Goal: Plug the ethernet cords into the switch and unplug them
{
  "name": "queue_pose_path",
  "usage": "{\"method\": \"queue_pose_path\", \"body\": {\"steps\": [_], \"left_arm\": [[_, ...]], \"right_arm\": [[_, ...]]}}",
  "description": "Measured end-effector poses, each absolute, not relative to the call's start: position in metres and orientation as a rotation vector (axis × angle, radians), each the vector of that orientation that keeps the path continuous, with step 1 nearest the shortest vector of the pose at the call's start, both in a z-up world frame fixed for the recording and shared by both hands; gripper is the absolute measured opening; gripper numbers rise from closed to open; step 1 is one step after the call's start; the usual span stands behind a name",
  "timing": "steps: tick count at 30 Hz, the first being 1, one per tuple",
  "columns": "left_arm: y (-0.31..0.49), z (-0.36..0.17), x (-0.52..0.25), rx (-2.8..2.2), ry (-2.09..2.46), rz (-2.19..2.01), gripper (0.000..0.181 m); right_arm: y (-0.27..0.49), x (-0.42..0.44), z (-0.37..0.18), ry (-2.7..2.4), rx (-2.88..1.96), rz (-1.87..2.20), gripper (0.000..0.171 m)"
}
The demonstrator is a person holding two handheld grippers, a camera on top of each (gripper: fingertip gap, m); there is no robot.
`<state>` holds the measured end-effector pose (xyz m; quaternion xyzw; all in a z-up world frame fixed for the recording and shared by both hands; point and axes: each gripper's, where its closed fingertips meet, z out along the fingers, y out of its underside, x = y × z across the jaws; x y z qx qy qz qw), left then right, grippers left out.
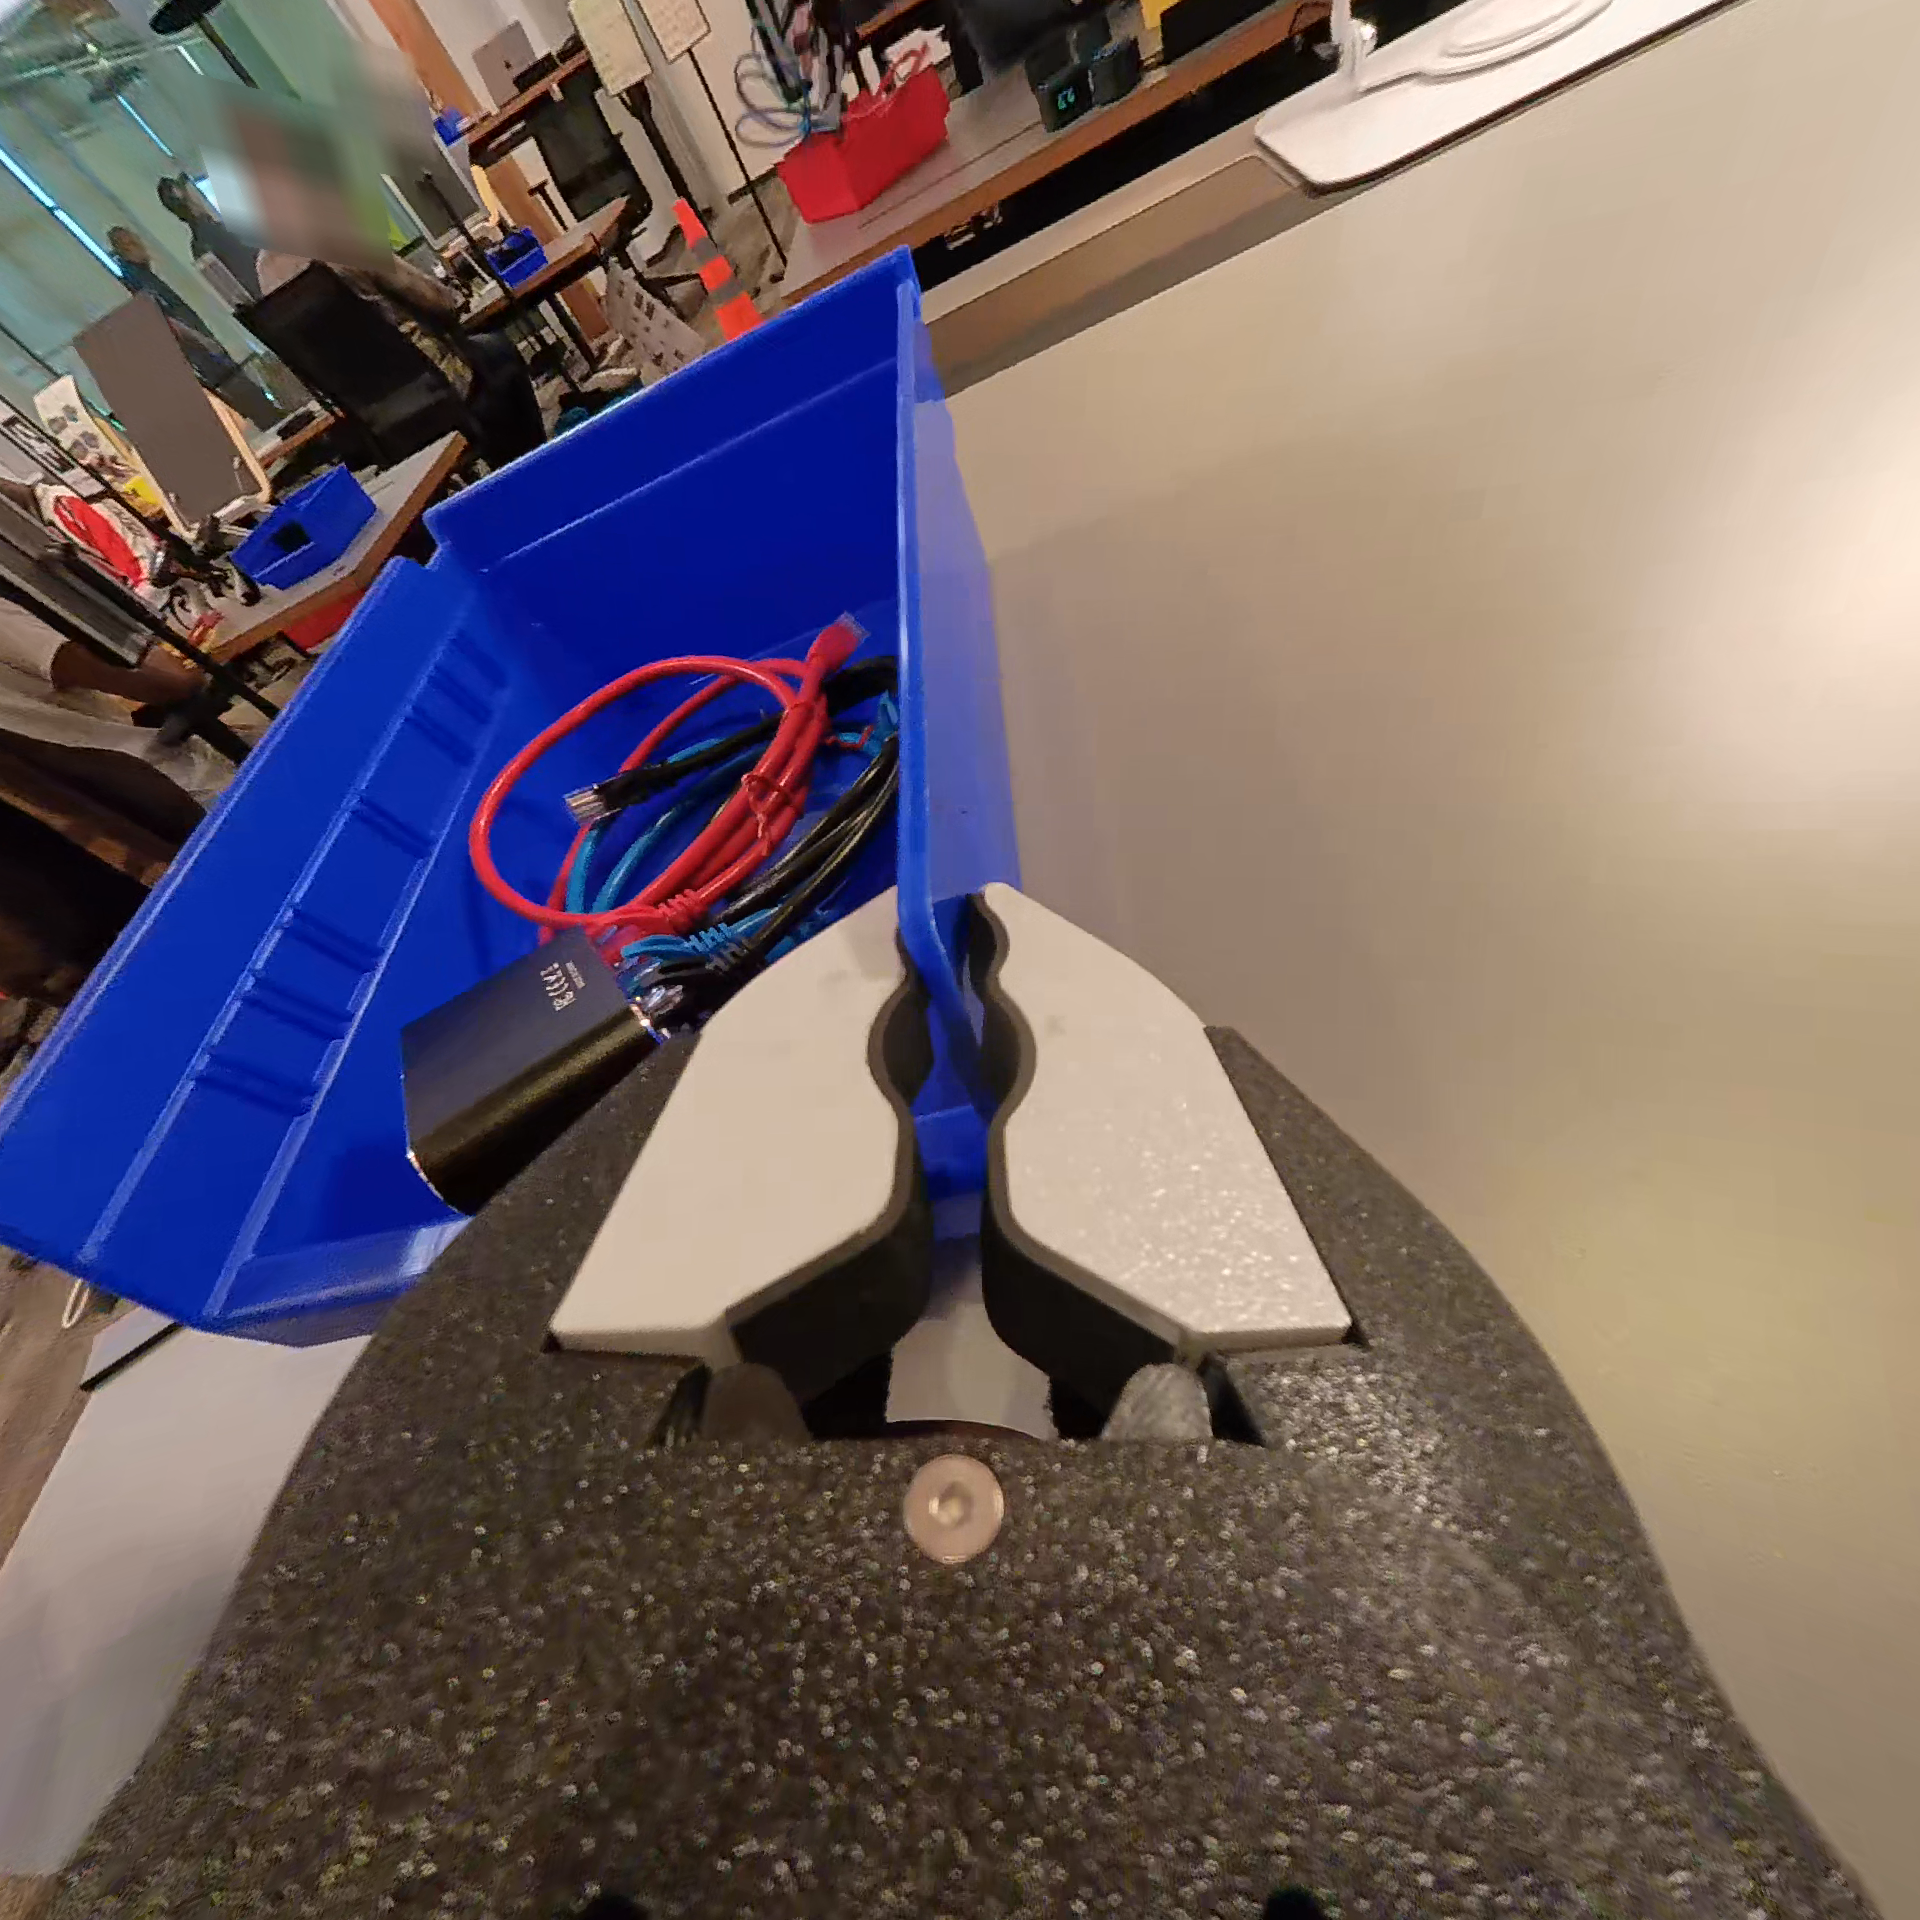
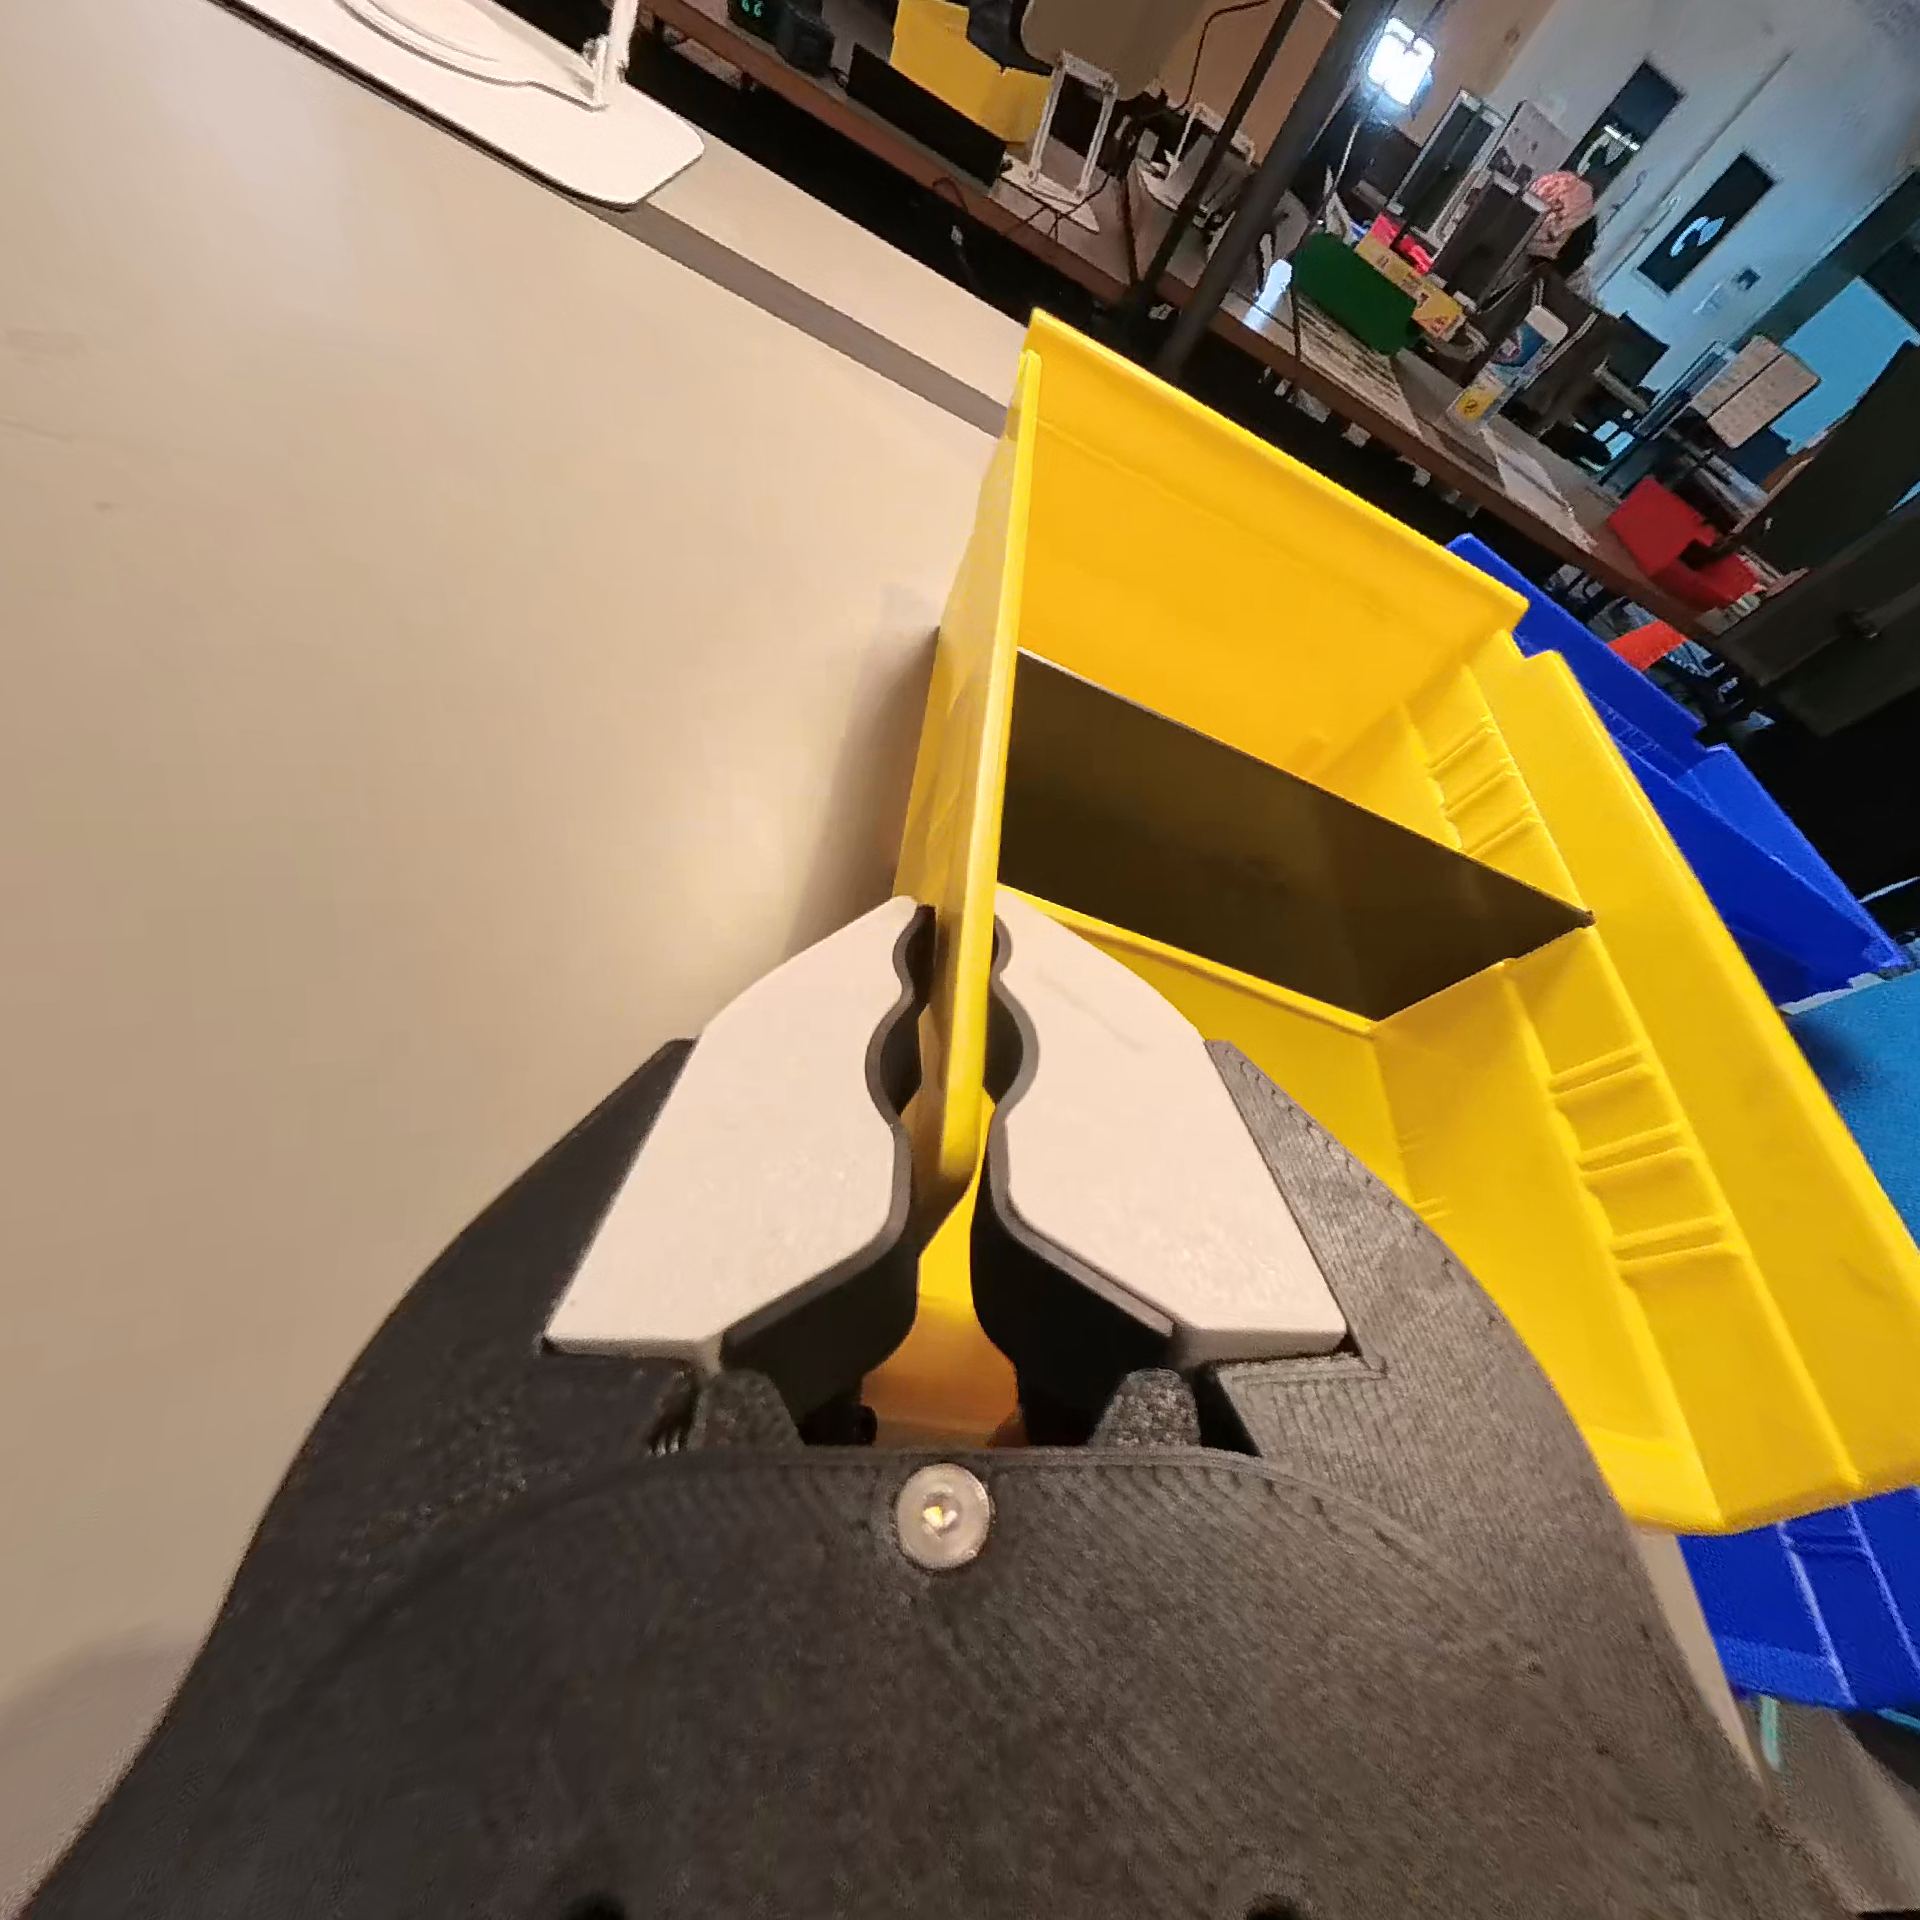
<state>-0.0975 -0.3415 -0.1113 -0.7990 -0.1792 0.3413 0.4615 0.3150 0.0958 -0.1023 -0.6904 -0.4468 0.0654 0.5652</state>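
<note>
Both tongs clamped on smooth plastic bin walls.
Left tongs (image 1: 951,997) nipping blue bin (image 1: 312,935), coiled cords (image 1: 717,790) leftward; right tongs (image 2: 956,997) nipping yellow bin (image 2: 1247,582).

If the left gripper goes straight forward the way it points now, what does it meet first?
The left gripper is already shut on the side wall of the blue bin, so it slides along that wall. Nothing else shows on that line; depth is unclear.
</note>
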Motion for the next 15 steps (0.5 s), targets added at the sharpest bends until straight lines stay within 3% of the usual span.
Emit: {"method": "queue_pose_path", "body": {"steps": [15], "left_arm": [[-0.355, -0.112, -0.164, -2.012, -0.378, 0.811, 0.006]], "right_arm": [[0.138, 0.328, -0.103, -1.065, -1.626, 0.144, 0.006]]}}
